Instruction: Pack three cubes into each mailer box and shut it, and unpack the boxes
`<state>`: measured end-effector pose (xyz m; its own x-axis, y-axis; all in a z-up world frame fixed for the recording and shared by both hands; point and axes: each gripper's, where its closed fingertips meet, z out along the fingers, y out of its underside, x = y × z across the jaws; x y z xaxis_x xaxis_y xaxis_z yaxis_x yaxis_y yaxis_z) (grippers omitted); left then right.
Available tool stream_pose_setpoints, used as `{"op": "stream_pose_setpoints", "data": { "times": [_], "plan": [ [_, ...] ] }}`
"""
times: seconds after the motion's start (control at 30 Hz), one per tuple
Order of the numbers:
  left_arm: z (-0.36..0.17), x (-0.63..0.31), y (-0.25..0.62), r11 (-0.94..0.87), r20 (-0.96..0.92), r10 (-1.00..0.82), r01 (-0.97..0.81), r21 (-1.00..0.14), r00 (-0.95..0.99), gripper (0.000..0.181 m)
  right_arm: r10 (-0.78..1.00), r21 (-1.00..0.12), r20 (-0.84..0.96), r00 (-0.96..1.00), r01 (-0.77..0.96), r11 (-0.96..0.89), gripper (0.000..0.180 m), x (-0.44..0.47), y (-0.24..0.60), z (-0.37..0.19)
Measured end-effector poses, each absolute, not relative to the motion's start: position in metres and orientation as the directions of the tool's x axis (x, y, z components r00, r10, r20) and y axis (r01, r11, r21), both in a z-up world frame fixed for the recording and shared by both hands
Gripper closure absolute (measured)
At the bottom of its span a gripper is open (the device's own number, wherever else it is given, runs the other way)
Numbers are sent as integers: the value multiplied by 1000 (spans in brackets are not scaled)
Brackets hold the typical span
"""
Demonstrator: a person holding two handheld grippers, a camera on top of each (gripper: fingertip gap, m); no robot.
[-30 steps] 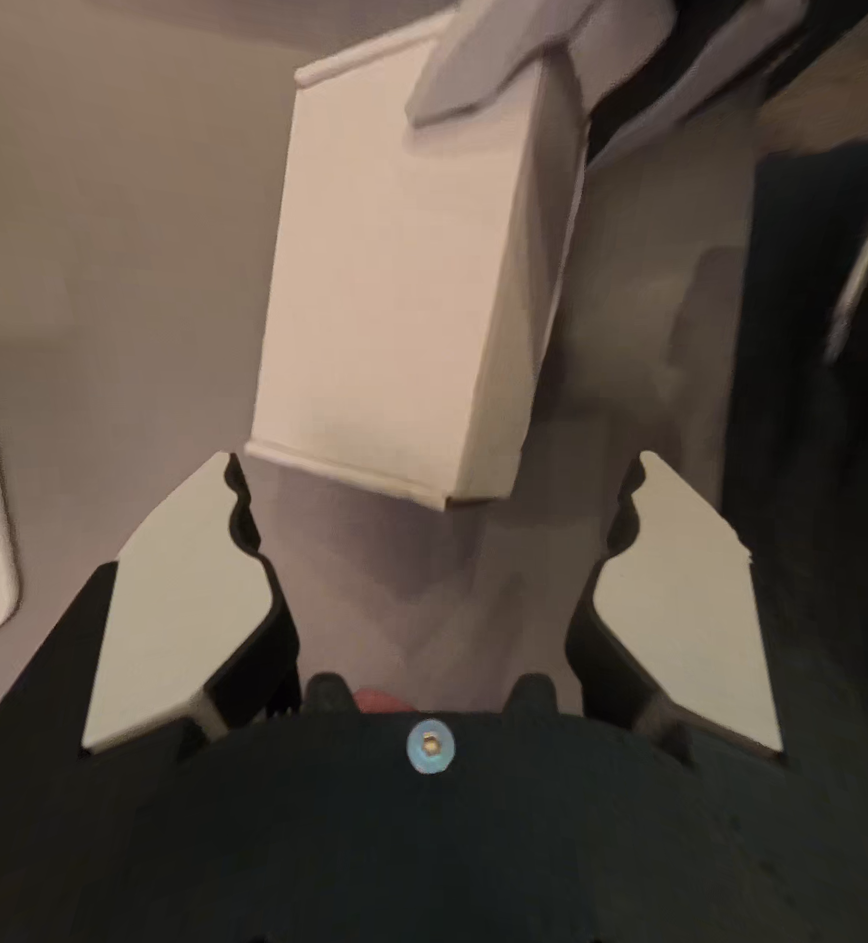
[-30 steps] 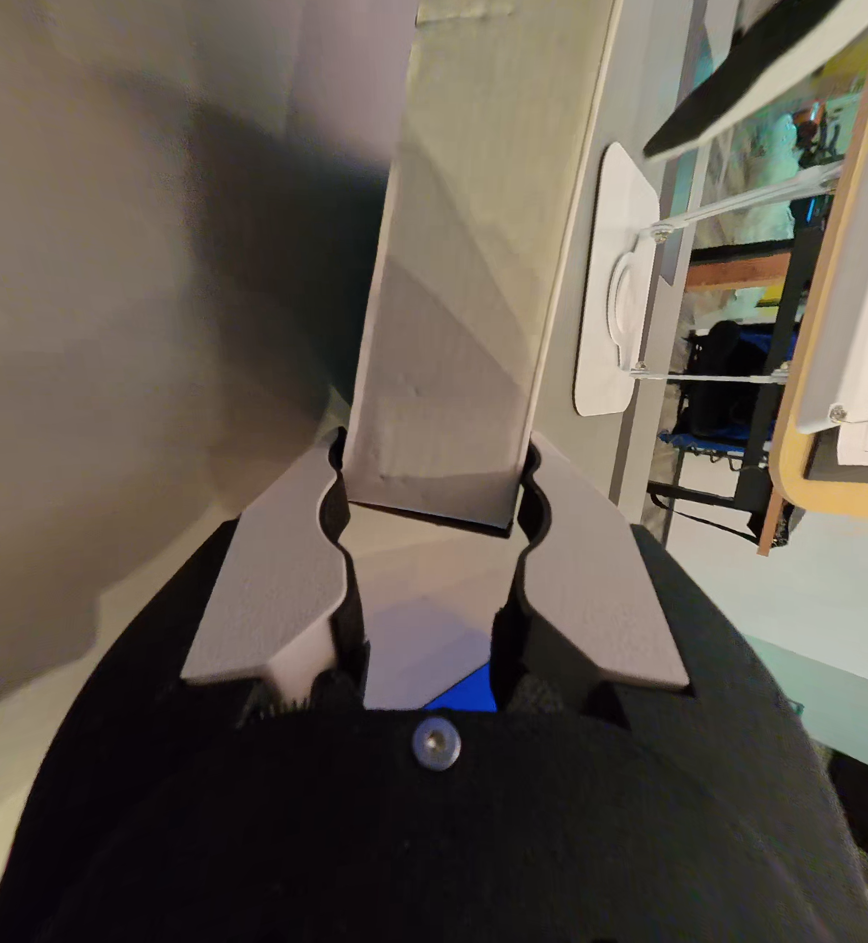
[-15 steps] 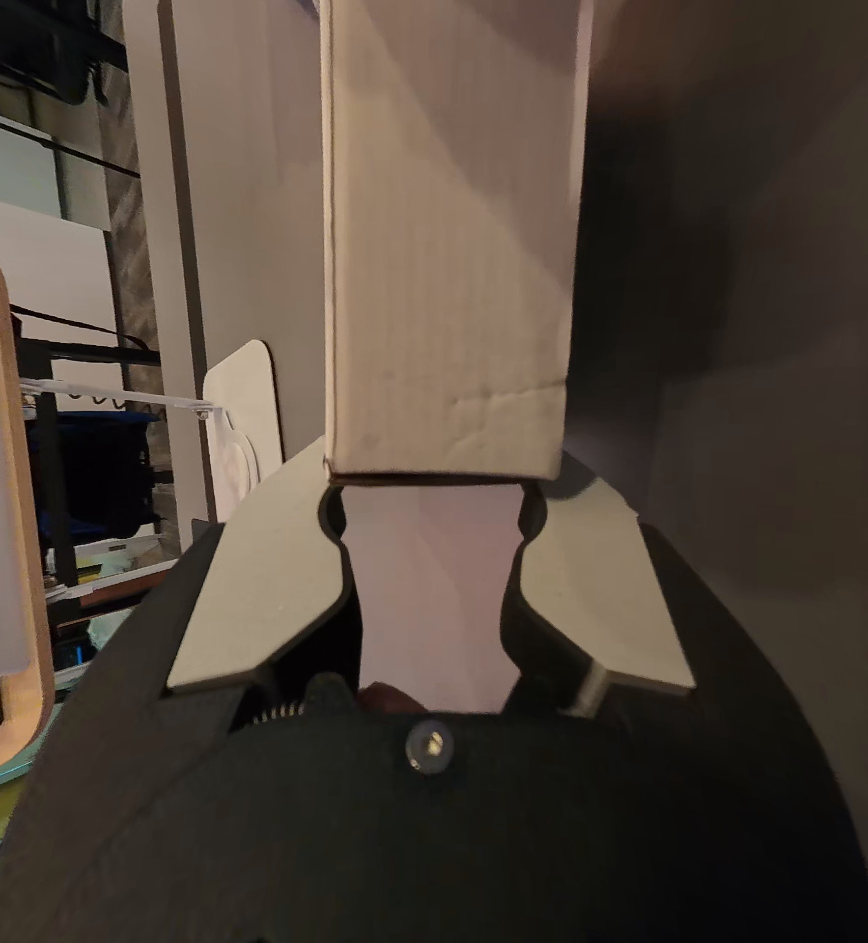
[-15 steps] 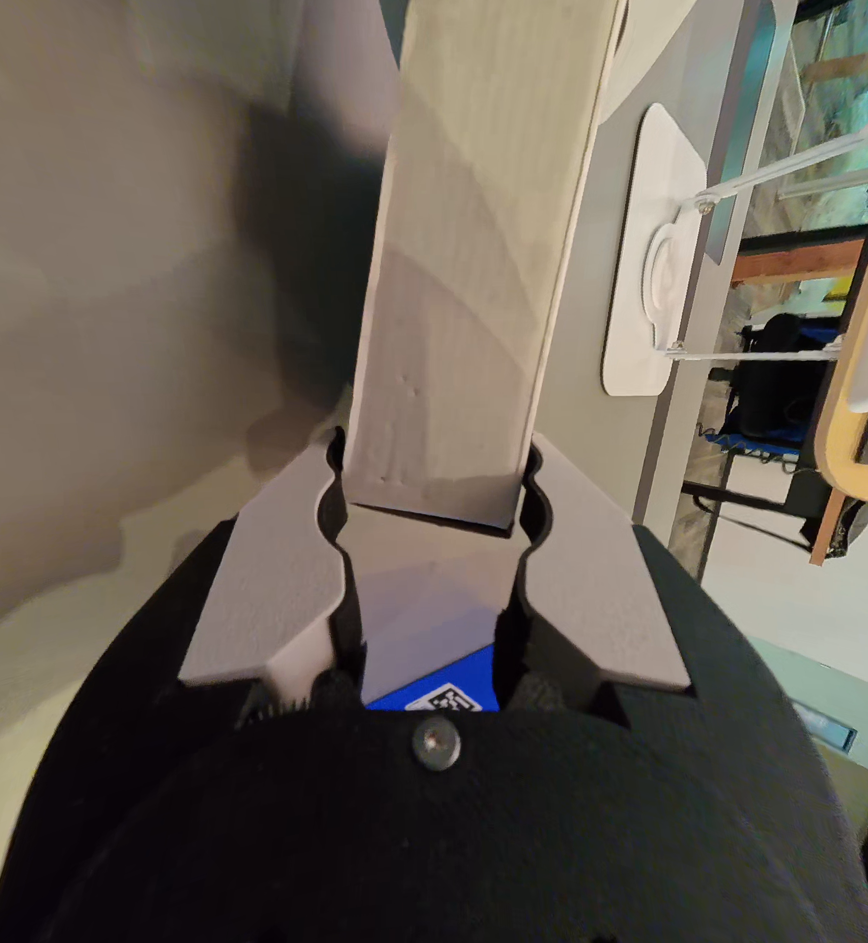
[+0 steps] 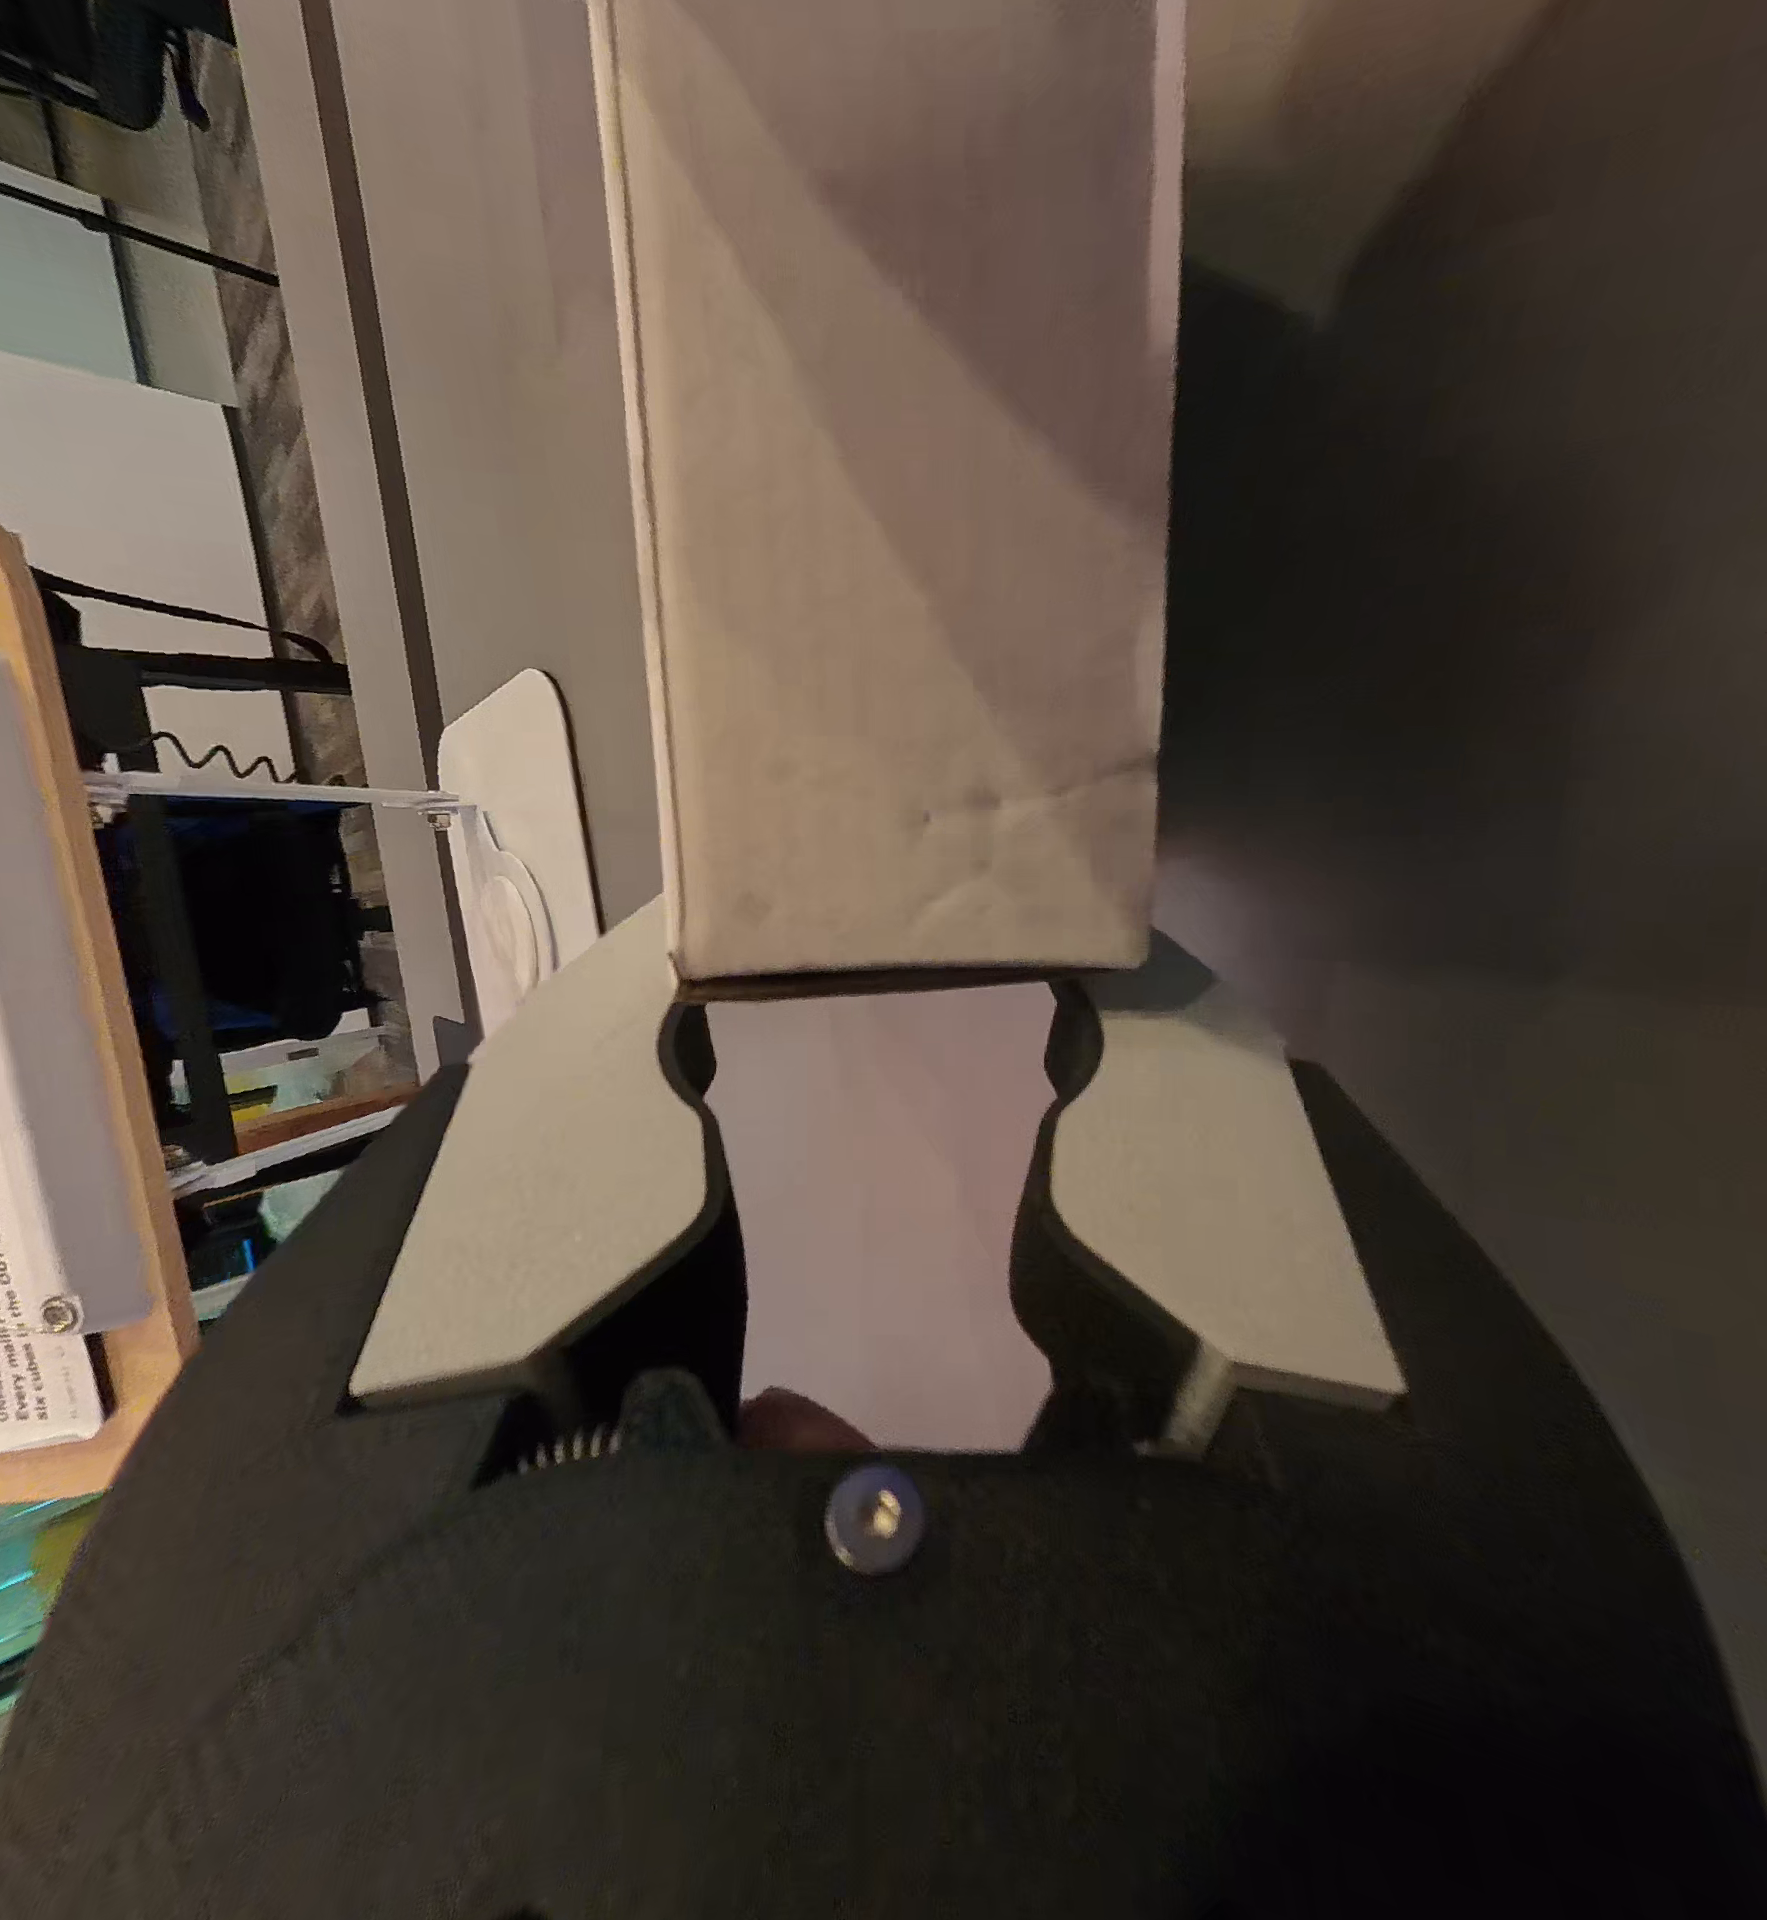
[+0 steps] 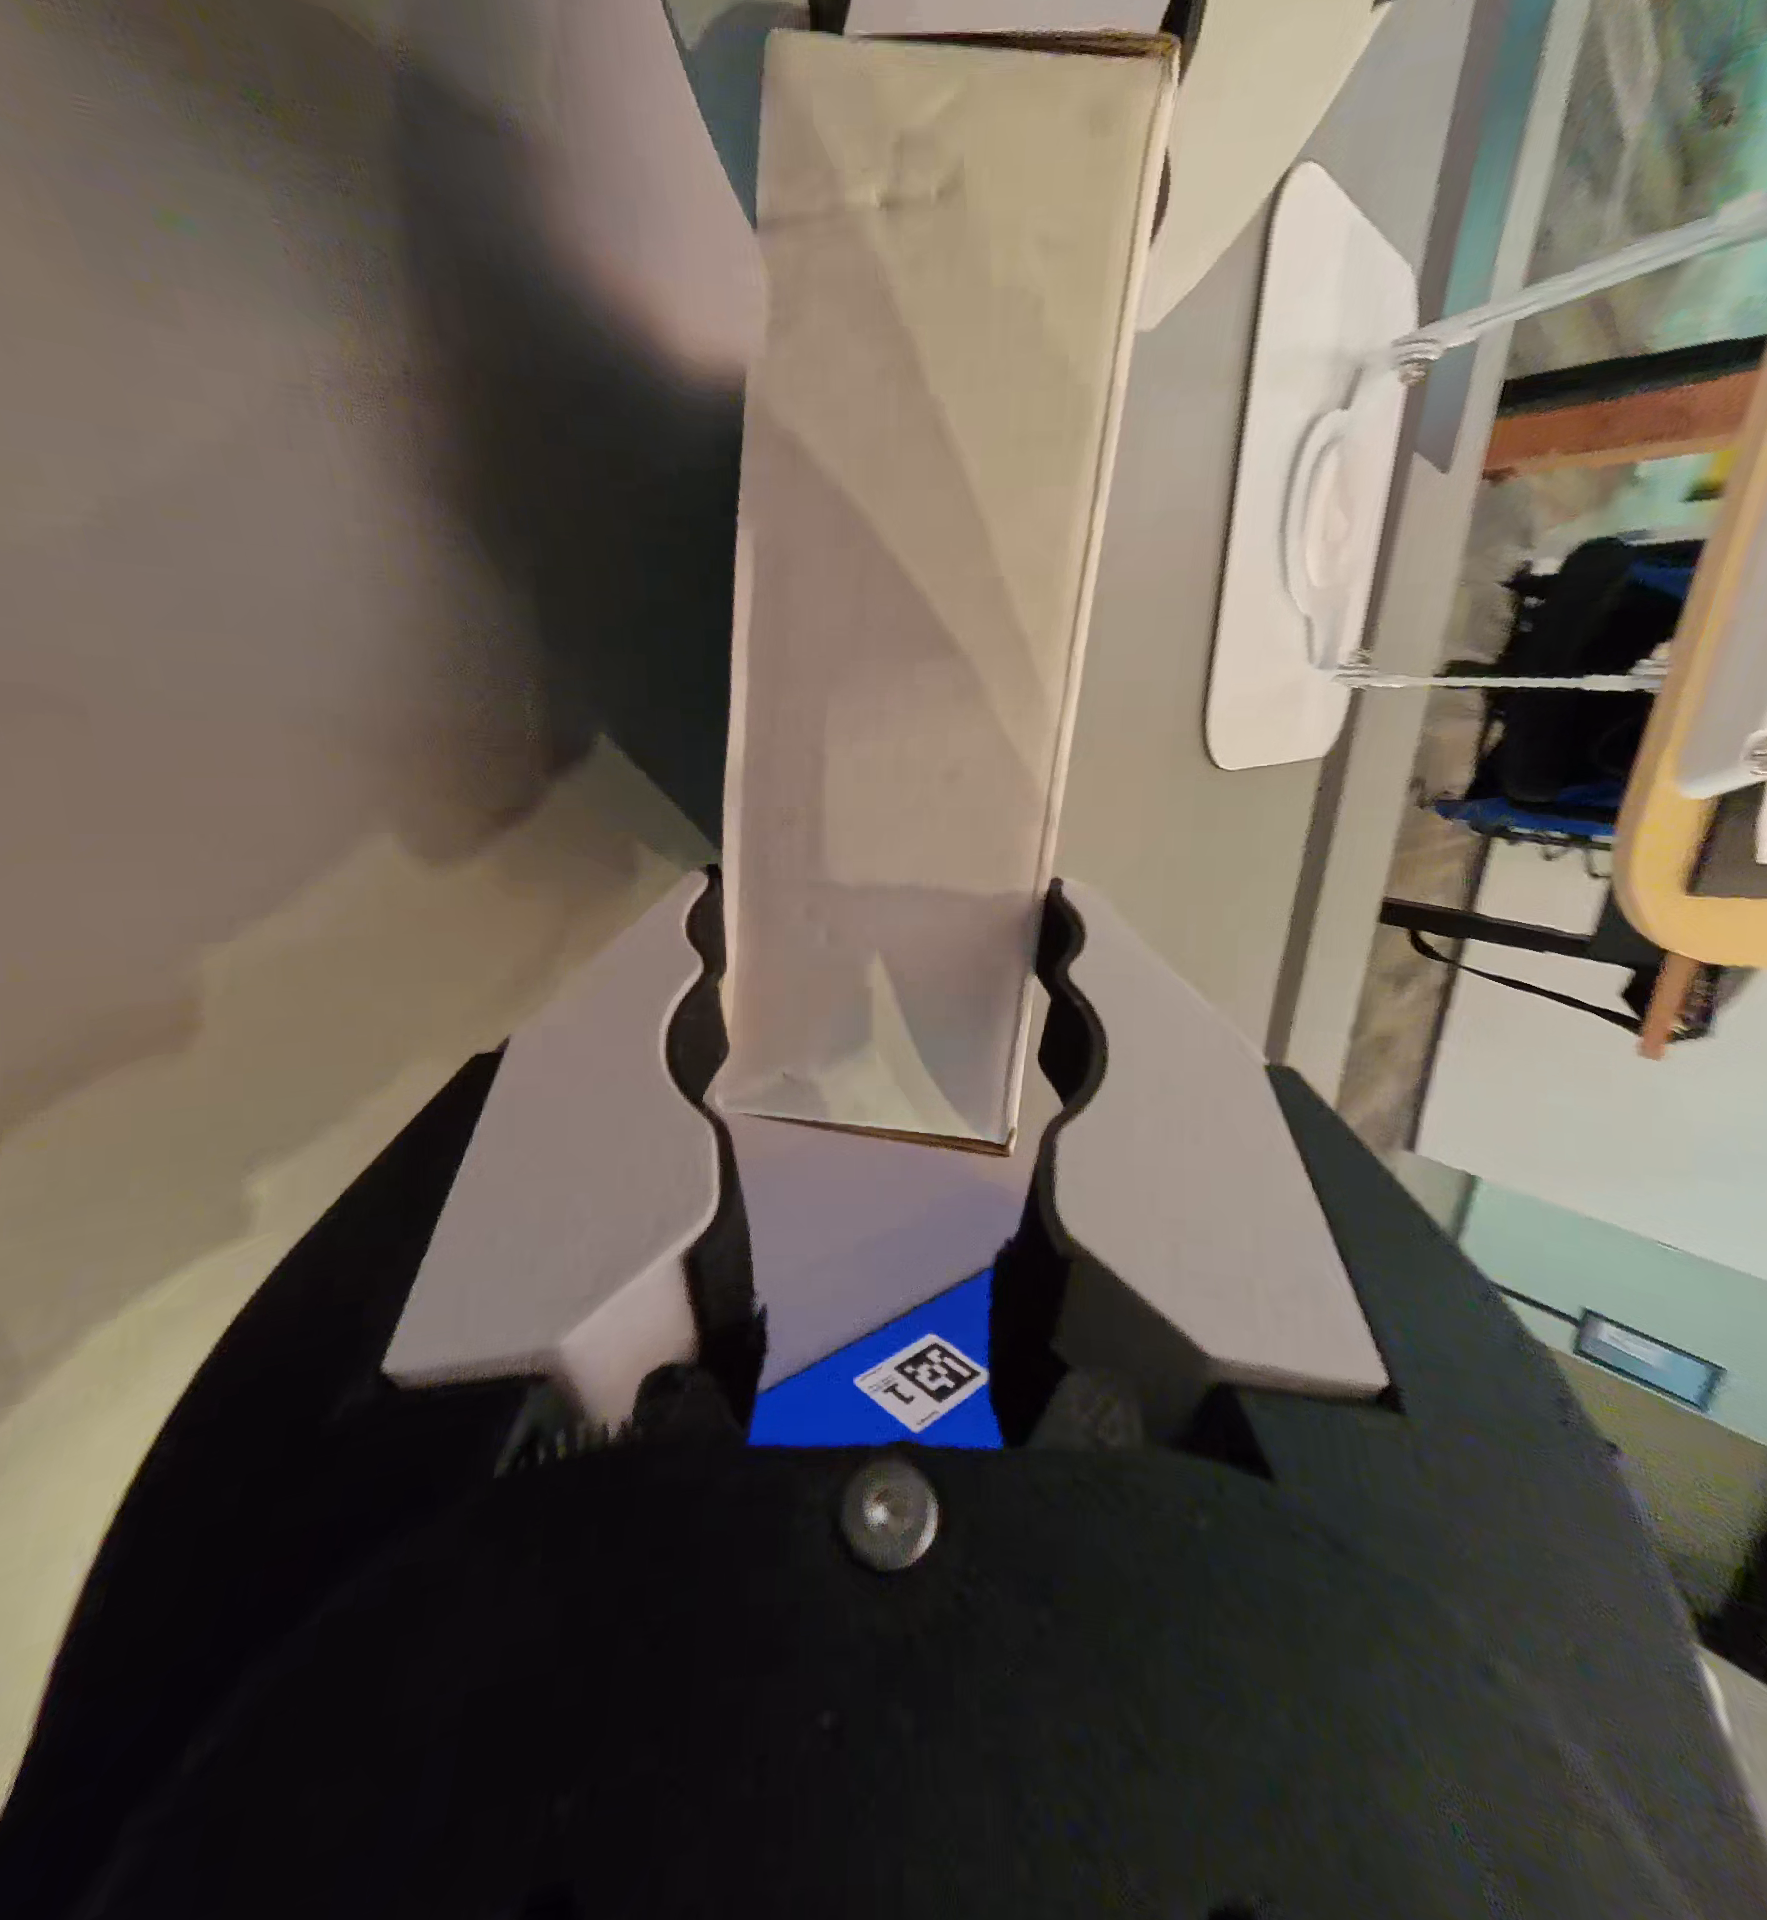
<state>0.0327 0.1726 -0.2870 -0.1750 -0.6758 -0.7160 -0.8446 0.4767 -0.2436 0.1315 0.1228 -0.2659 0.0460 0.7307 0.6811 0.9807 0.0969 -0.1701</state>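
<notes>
A white cardboard mailer box (image 5: 900,520) is held lengthwise between my two grippers, one at each end. My left gripper (image 5: 874,987) is shut on its near end. In the right wrist view the same box (image 6: 920,520) runs away from the camera, and my right gripper (image 6: 884,935) is shut on its other end. A blue cube (image 6: 889,1371) with a small black-and-white marker label shows low between the right fingers. A dark reddish thing (image 5: 806,1423) shows at the base of the left fingers. I cannot tell whether the box lid is shut.
Both views are rolled sideways. A white pad with a round raised shape lies on the grey table (image 5: 505,416) in the left wrist view (image 5: 515,831) and the right wrist view (image 6: 1305,468). A wooden board with a paper sheet (image 5: 6,1039) stands beyond the table edge.
One second ago my left gripper was open in front of the box; it has since shut on the box end. The right gripper kept its hold, and more of the blue cube shows.
</notes>
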Motion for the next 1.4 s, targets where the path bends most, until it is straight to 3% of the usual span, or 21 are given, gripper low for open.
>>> {"op": "stream_pose_setpoints", "data": {
  "times": [0.37, 0.4, 0.47, 0.53, 0.57, 0.6, 0.77, 1.0, 1.33, 1.4],
  "plan": [
    [-288, 37, 168, 508, -765, -616, -838, -200, -191, 120, 934, -425, 304, 187, 904, -42, 125, 131, 107, -259],
    [-291, 36, 168, 528, -780, -585, -835, -158, -223, 119, 952, -467, 222, 211, 880, -86, 148, 128, 104, -254],
    [-292, 38, 167, 556, -818, -523, -823, -115, -239, 119, 967, -507, 116, 229, 850, -140, 152, 128, 102, -253],
    [-291, 39, 167, 545, -802, -554, -825, -148, -222, 119, 959, -498, 150, 240, 856, -136, 157, 131, 106, -249],
    [-291, 40, 166, 536, -791, -570, -830, -153, -222, 119, 943, -465, 213, 258, 875, -135, 141, 136, 111, -247],
    [-290, 41, 166, 529, -779, -587, -832, -166, -219, 119, 920, -422, 285, 270, 897, -132, 109, 141, 116, -247],
    [-288, 42, 167, 490, -718, -664, -847, -204, -211, 119, 807, -263, 578, 125, 964, 39, 86, 121, 107, -250],
    [-287, 48, 160, 470, -681, -702, -854, -225, -207, 119, 671, -151, 735, 95, 988, 25, 114, 117, 127, -268],
    [-286, 51, 160, 493, -706, -679, -837, -237, -200, 120, 842, -381, 496, 213, 925, -10, 120, 113, 117, -264],
    [-285, 52, 161, 497, -717, -669, -835, -235, -196, 120, 853, -379, 481, 205, 925, -8, 120, 115, 118, -264]
  ]
}}
